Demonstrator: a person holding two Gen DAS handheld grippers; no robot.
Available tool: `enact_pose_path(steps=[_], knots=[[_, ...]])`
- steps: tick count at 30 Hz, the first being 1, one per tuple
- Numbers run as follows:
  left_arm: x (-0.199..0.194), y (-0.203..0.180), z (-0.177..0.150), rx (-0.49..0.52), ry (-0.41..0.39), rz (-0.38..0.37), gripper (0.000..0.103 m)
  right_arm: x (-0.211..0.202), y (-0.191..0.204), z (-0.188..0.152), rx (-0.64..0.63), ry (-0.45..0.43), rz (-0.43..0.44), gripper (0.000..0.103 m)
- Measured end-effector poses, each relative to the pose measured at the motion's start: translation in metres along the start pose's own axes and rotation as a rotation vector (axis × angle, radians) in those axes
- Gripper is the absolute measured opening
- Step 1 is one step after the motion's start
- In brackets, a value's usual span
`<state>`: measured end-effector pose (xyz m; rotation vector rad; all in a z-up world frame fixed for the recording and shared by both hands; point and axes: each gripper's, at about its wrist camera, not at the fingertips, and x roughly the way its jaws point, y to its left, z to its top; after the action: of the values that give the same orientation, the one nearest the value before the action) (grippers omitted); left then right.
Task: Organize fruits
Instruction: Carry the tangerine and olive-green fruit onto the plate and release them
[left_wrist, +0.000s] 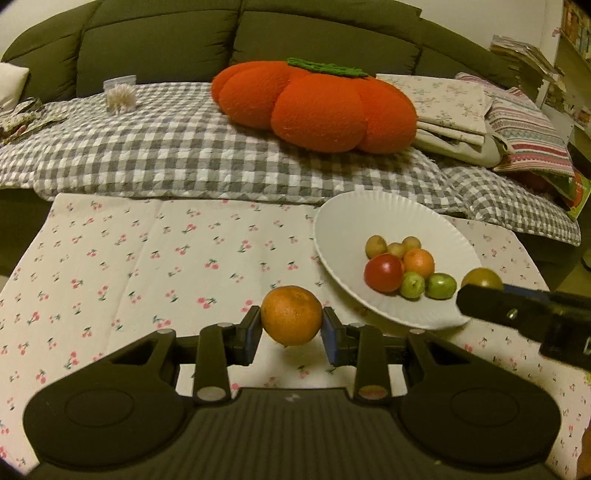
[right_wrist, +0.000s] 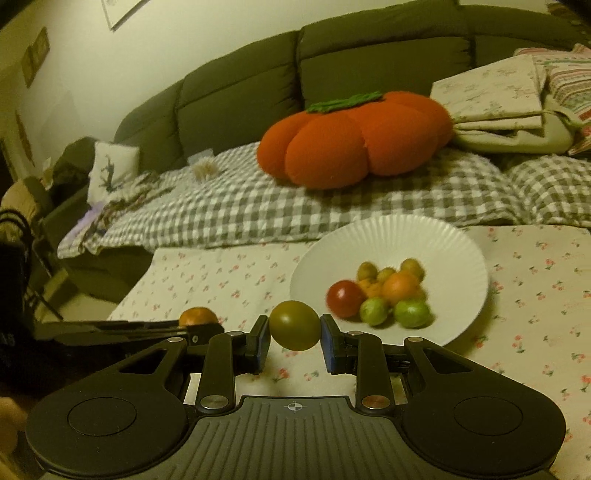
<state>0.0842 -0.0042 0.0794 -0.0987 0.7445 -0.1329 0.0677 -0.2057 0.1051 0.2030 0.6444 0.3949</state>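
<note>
Seven small fruits (left_wrist: 402, 271) cluster on white plate (left_wrist: 343, 221).

Orange mandarin (left_wrist: 291, 315) sat in the left gripper (left_wrist: 291, 325): black body, blue pads. Right gripper (right_wrist: 294, 334), same black with blue pads, carried an olive-green tomato (right_wrist: 294, 325) with a brownish cast. White fluted paper plate (left_wrist: 343, 221) near the tablecloth's far right edge held a red tomato (left_wrist: 383, 272), an orange fruit (left_wrist: 418, 262), two bright green fruits (left_wrist: 439, 285) and three yellow-tan ones (left_wrist: 376, 246). Tablecloth (left_wrist: 147, 258) was cream, printed with small pink-red cherries on green stems. Behind: grey-and-white gingham blanket (left_wrist: 166, 155), orange pumpkin cushion (left_wrist: 317, 107) with green top, dark olive sofa (left_wrist: 155, 40), folded cream floral cloth (left_wrist: 443, 99), pink-striped patterned cloth (left_wrist: 524, 129).
</note>
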Motion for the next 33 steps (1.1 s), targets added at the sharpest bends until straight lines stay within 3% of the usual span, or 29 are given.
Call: enact_pose_path(steps=[10, 21, 33], knots=[[0.018, -0.019, 0.016, 0.027, -0.033, -0.038, 0.033, -0.005, -0.033, 0.013, 0.054, -0.025, -0.055, 0.028], [0.053, -0.027, 0.037, 0.030, -0.062, -0.113, 0.033, 0.012, -0.091, 0.026, 0.146, -0.035, -0.184, 0.028], [0.086, -0.028, 0.037, 0.047, -0.042, -0.175, 0.034, 0.049, -0.095, 0.014, 0.084, 0.017, -0.226, 0.028]])
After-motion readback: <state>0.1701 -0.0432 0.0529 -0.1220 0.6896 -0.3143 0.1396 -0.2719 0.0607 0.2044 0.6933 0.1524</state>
